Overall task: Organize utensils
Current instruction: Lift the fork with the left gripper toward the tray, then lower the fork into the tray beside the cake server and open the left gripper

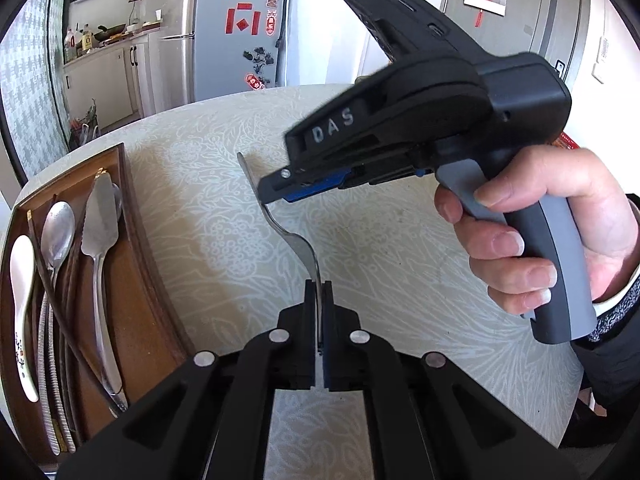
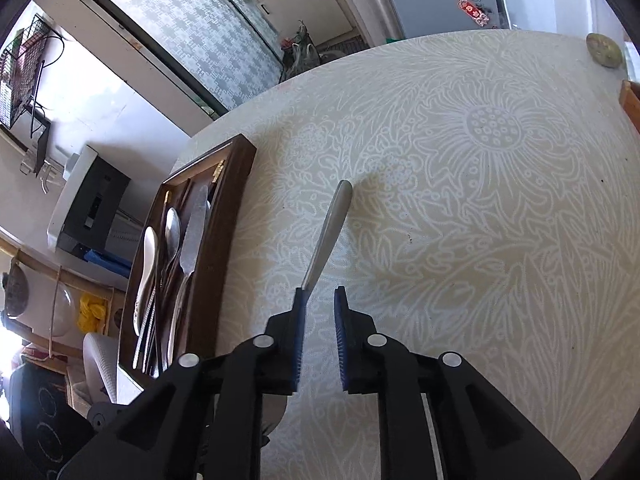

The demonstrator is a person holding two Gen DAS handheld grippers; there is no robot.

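Note:
My left gripper (image 1: 319, 284) is shut on the head end of a steel fork (image 1: 296, 240) and holds it above the table, handle pointing away. My right gripper (image 1: 272, 194) reaches in from the right, level with the fork's handle. In the right wrist view the right gripper (image 2: 320, 292) is open, and the fork handle (image 2: 330, 228) runs past the outside of its left finger, not between the pads. A brown wooden utensil tray (image 1: 134, 216) at the left holds a white ceramic spoon (image 1: 20, 304), a steel spoon (image 1: 58, 232), a serrated server (image 1: 100, 216) and dark chopsticks.
The round table wears a cream floral cloth (image 2: 480, 200). The tray also shows in the right wrist view (image 2: 236, 184). A small round object (image 2: 604, 50) lies at the far table edge. A fridge (image 1: 236, 28) and kitchen cabinets stand behind.

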